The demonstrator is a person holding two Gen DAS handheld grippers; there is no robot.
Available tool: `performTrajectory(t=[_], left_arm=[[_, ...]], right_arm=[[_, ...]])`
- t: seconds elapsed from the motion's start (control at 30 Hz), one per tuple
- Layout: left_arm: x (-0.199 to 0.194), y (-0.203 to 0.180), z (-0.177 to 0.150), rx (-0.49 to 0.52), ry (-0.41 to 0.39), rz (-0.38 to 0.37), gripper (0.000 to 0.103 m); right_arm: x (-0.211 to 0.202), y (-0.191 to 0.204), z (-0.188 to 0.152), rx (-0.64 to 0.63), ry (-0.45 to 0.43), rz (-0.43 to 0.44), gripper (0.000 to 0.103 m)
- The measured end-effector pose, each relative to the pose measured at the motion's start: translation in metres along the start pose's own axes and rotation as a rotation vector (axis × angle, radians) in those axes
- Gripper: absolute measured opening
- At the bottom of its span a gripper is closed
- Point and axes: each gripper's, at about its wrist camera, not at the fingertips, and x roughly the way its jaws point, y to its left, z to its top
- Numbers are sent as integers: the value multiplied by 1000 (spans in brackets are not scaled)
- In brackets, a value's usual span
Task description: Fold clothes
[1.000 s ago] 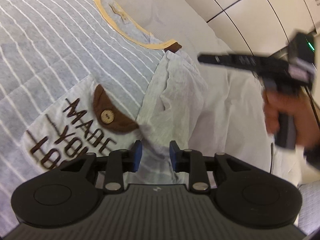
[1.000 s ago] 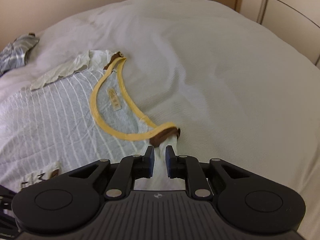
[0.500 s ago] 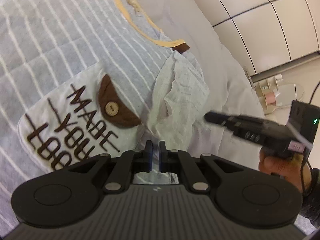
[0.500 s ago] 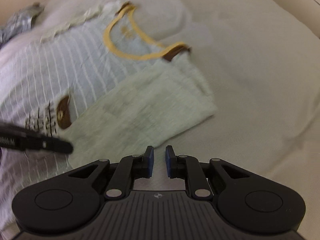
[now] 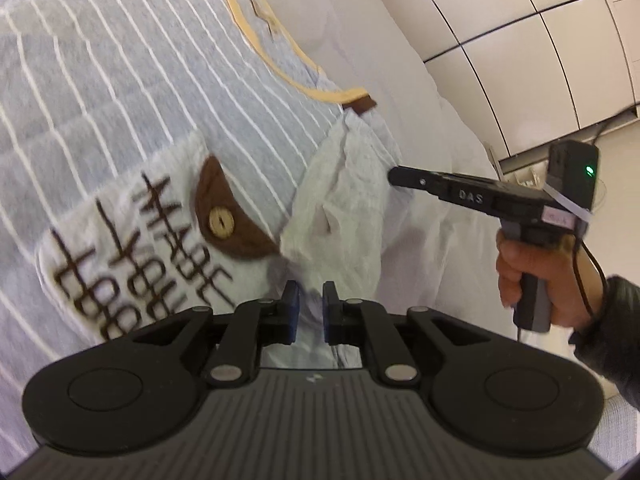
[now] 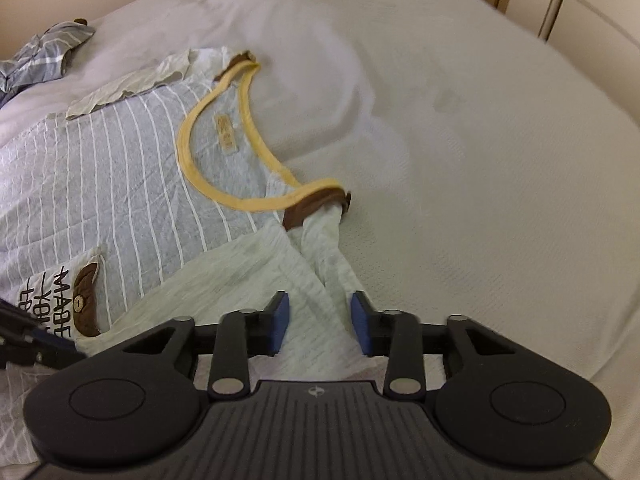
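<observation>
A bed [image 6: 480,128] covered in a pale, faintly textured sheet fills most of both views and carries everything here. A grey shirt [image 6: 100,168] with thin white stripes lies flat on it, its yellow neckband [image 6: 192,176] open toward the bare sheet and its near pale sleeve [image 6: 248,280] folded in over the body. The right wrist view alone shows a crumpled striped garment [image 6: 44,54] at the bed's far edge, a beige wall behind it, and wooden door panels at the upper right. The left wrist view alone shows glossy cream cabinet panels [image 5: 520,20] beside the bed and the person's right hand [image 5: 532,264] in a dark sleeve gripping the other tool, its tip reaching to the sleeve's edge. That view also brings the chest pocket [image 5: 160,232] close, with brown lettering and a wooden button. The left gripper [image 5: 310,312] has its jaws opening, a narrow gap over the sleeve's lower edge, pads not pressing it. The right gripper [image 6: 318,322] has its jaws opening too, set wider, with sleeve cloth lying loose between them.
</observation>
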Motion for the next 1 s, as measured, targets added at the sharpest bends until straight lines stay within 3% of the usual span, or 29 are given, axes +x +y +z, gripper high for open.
performTrajectory(t=[0.03,0.07,0.37,0.4,0.43,0.47,0.57,0.73,0.83,1.0], left_arm=[[0,-1,-4,0,7,-6,18],[1,-3,-7,6,11,-9,23],[20,-19,-12,47,16,-19,23],[22,-22,-13,70,22,-28,20],[27,-26,-12,96,37,-40,8],[30,-29,-13,118,59,-55,3],[33,-35,-19,161,93,-75,3],[32,-26,-19,95,68,-45,4],[30,-23,-15,77,59,-49,15],[31,-22,-11,76,86,-47,16]], right_arm=[[3,-2,0,7,13,12,1],[3,-4,-2,6,26,11,0],[-4,-11,-18,9,50,-36,0],[-4,-11,-18,10,50,-41,0],[-4,-11,-18,12,50,-45,0],[-4,-12,-19,18,50,-45,0],[-4,-13,-21,30,51,-50,0],[-5,-16,-26,43,56,-53,0],[-9,-16,-27,41,52,-52,0],[-14,-16,-28,53,50,-85,5]])
